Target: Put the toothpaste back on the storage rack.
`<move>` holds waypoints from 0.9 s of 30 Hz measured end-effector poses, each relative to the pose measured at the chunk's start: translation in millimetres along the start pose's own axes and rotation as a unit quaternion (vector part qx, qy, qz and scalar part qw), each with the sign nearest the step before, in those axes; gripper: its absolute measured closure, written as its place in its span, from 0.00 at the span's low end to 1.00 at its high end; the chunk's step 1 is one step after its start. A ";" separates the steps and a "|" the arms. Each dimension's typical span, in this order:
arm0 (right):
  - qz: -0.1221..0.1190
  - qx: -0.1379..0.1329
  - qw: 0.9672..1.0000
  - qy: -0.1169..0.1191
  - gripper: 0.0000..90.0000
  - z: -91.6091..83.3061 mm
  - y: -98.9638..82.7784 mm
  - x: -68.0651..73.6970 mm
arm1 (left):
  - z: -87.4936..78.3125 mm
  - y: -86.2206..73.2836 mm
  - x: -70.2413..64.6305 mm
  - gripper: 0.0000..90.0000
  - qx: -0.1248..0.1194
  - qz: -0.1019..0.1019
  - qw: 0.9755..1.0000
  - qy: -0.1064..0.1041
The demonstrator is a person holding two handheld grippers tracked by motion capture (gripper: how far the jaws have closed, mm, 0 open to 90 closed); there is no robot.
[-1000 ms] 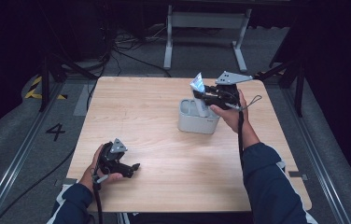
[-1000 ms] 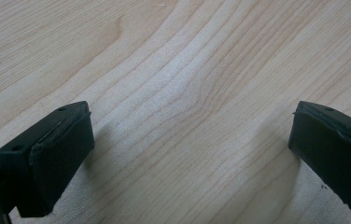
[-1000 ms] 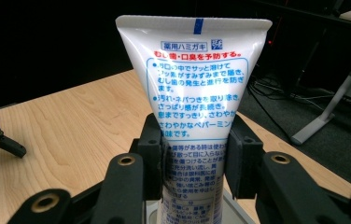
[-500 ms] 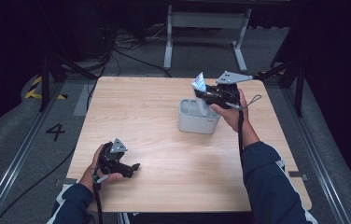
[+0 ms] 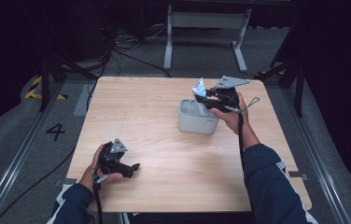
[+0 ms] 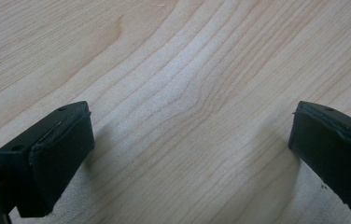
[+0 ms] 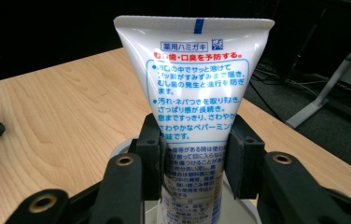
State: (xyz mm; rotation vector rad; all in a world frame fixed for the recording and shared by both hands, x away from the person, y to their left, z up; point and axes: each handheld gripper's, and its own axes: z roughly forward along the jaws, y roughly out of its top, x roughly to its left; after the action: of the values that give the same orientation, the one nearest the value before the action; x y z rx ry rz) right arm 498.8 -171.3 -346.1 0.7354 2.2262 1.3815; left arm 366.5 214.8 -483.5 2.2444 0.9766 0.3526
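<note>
White plastic toothpaste tube with blue and red print (image 7: 197, 112) clamped upright between pads of right gripper (image 5: 212, 100), held over grey rounded plastic container (image 5: 197, 119) on light wooden table (image 5: 164, 140), left gripper (image 6: 187, 154) rested near front edge, jaws spread wide, nothing held.

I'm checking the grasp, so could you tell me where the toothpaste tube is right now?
In the high view the toothpaste tube stands crimped end up in the right gripper, over the grey cup on the table's right half.
</note>
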 end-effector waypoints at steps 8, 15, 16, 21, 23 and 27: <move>-0.012 0.021 1.000 0.004 0.71 -0.8 -9.8 1.8 | 0.1 0.0 0.0 0.01 -0.001 0.000 1.000 0.000; -0.016 0.036 0.999 0.002 0.70 -3.4 -17.4 1.1 | -0.1 0.0 0.2 0.01 0.001 0.001 1.000 0.000; -0.016 0.037 0.999 0.002 0.70 -3.7 -18.4 0.9 | -0.1 0.0 0.1 0.01 0.001 0.001 1.000 0.000; -0.017 0.047 0.999 0.006 0.70 -4.2 -25.3 -0.1 | 0.0 0.0 0.2 0.01 0.000 0.002 1.000 0.000; -0.017 0.052 0.998 0.005 0.70 -4.2 -26.8 -0.1 | -0.1 0.0 0.2 0.01 0.001 0.001 1.000 0.000; -0.018 0.057 0.998 0.005 0.70 -3.9 -29.1 0.2 | 0.0 0.0 0.3 0.01 0.000 0.002 1.000 0.001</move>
State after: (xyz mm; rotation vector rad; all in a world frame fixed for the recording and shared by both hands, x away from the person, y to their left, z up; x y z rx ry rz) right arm 490.1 -184.6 -370.8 0.7255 2.3310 1.2519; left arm 366.7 215.0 -483.5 2.2469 0.9727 0.3571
